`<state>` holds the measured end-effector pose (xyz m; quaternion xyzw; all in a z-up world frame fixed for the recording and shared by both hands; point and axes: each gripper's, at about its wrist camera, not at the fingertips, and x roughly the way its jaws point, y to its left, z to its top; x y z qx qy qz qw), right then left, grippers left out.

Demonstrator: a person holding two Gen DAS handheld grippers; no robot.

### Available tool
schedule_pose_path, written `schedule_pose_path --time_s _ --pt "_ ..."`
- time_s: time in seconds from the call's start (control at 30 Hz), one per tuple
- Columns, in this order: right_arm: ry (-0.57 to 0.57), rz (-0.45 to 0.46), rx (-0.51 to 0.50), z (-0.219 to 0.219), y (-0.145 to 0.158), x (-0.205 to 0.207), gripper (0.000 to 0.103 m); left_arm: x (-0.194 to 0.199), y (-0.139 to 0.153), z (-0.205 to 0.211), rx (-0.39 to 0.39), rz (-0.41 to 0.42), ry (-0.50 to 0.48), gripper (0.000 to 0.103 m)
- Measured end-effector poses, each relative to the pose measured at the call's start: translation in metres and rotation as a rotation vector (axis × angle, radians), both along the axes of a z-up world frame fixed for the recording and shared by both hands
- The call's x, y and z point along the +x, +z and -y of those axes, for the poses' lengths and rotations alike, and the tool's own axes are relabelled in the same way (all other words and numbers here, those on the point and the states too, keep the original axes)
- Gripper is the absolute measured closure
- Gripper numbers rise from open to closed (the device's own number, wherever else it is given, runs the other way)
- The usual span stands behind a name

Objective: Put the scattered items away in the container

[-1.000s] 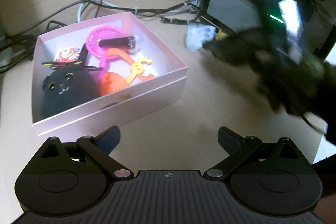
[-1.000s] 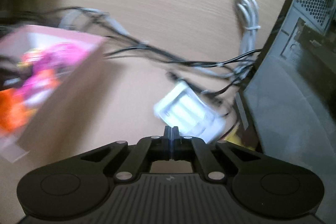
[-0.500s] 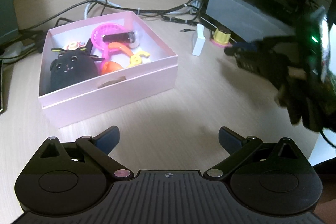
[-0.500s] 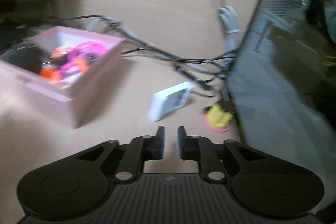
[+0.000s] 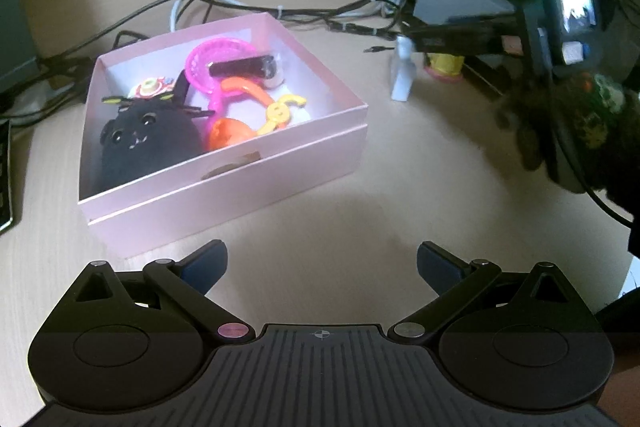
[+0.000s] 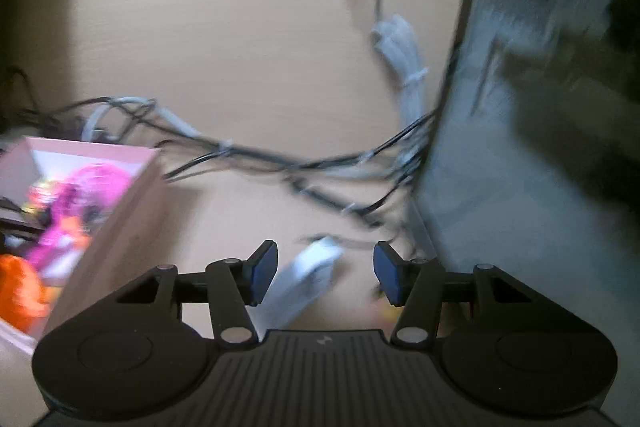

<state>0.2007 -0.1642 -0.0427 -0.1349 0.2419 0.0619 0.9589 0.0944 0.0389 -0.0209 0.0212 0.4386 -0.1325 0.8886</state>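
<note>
A pink box sits on the wooden desk and holds a black plush cat, a pink ring toy, orange and yellow toys and a dark stick. My left gripper is open and empty, in front of the box. A white flat item stands on edge right of the box, beside a yellow and pink item. My right gripper is open, its fingers on either side of the white item, not touching it. The box's corner shows at left.
A tangle of black and grey cables lies behind the box. A computer case stands at right, close to the white item. The right gripper's body and the gloved hand show at right in the left wrist view.
My right gripper has opened from nearly shut and moved down over the white item, which now lies between its fingers. The left gripper has stayed open, with the view shifting slightly.
</note>
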Motion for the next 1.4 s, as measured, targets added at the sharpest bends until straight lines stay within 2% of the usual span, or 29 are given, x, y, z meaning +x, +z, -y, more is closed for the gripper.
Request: schedule_pose_path --time_s 0.07,0.1,0.13,0.2,0.4,0.53,0.67,0.77,0.83,1.0,1.17,1.33,1.4 --pt "0.006 0.057 -0.166 -0.002 -0.007 -0.002 0.057 0.003 -0.003 0.0 -0.004 -0.014 -0.001 0.0" --pt "0.008 0.072 -0.241 -0.002 -0.012 -0.001 0.063 0.004 -0.004 0.001 -0.004 -0.018 -0.007 0.0" --pt "0.006 0.072 -0.301 0.0 -0.017 0.001 0.064 0.005 -0.004 0.002 -0.003 -0.019 -0.016 0.0" --pt "-0.006 0.05 -0.348 0.005 -0.026 0.008 0.064 0.007 -0.005 0.005 -0.001 -0.02 -0.035 0.0" --pt "-0.016 -0.013 -0.384 0.005 -0.048 0.029 0.067 0.009 -0.006 0.002 -0.007 -0.025 -0.035 0.0" --pt "-0.022 -0.019 -0.415 0.003 -0.053 0.031 0.065 0.011 -0.007 -0.002 -0.019 -0.029 -0.024 0.0" --pt "0.001 -0.015 -0.42 0.002 -0.051 0.016 0.075 0.012 -0.008 0.0 -0.025 -0.029 -0.031 0.0" --pt "0.029 -0.009 -0.431 -0.001 -0.051 -0.001 0.076 0.01 -0.007 0.0 -0.029 -0.028 -0.035 0.0" --pt "0.058 -0.031 -0.436 -0.003 -0.053 -0.011 0.088 0.008 -0.006 0.0 -0.034 -0.024 -0.035 0.0" --pt "0.096 -0.079 -0.414 -0.007 -0.06 -0.033 0.09 0.004 -0.004 -0.004 -0.042 -0.01 -0.022 0.0" --pt "0.081 -0.031 -0.409 -0.009 -0.053 -0.045 0.089 0.0 -0.001 -0.005 -0.039 0.011 -0.008 0.0" --pt "0.009 0.028 -0.441 -0.002 -0.047 -0.03 0.089 -0.002 0.002 -0.005 -0.012 0.043 0.01 0.0" --pt "0.001 0.052 -0.469 -0.004 -0.047 -0.021 0.083 0.0 0.002 -0.006 -0.006 0.046 0.017 0.0"
